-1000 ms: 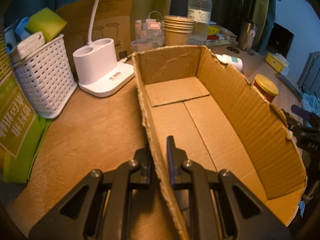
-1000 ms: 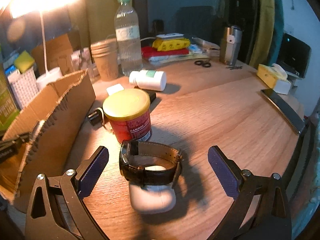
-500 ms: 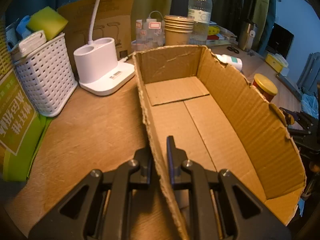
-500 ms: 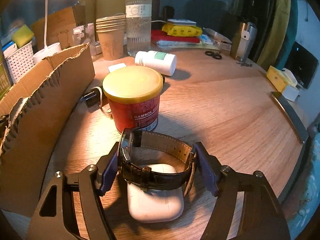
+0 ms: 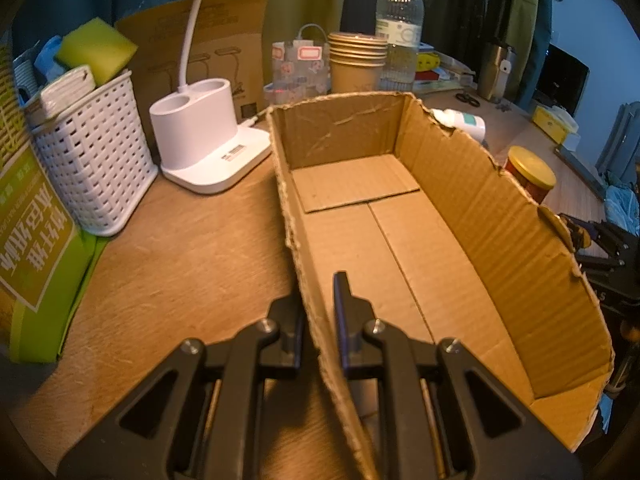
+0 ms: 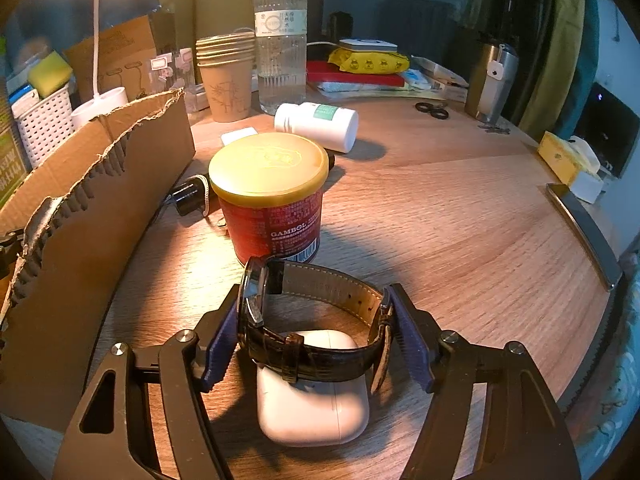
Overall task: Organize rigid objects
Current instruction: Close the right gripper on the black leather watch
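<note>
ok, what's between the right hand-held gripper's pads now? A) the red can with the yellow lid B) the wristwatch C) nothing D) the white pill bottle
B: the right hand-held gripper has its blue pads pressed on either side of the wristwatch, one on the watch case and one on the strap, with the white earbud case lying beneath it on the table.
</note>
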Motion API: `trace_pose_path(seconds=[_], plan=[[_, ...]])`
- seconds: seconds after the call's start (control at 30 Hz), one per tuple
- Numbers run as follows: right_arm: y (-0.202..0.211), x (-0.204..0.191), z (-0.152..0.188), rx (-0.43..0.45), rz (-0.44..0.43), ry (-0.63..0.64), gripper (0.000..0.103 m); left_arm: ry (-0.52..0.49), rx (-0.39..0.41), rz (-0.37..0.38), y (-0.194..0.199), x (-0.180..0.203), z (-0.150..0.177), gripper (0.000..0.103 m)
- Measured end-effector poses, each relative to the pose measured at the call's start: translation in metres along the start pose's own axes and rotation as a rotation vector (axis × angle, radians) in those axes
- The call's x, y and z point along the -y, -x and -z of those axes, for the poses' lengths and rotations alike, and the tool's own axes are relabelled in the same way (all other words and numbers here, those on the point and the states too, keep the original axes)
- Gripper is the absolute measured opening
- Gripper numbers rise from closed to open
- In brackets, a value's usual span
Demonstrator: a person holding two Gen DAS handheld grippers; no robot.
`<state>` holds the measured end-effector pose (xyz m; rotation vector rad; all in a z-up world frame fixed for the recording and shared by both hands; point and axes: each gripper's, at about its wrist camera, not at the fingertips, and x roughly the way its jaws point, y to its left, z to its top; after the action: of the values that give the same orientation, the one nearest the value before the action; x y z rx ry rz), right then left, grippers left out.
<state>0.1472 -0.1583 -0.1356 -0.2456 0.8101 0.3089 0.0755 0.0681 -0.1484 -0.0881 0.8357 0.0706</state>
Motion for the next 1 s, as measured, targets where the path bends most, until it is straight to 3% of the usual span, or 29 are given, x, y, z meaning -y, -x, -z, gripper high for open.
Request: trace_pose_path(seconds=[1.0], plan=[[0.050,-0.009,-0.012,0.124,-0.004,0.017,0.072,0.005,-0.010,-0.002,-0.003,0.000,0.001,0.014]])
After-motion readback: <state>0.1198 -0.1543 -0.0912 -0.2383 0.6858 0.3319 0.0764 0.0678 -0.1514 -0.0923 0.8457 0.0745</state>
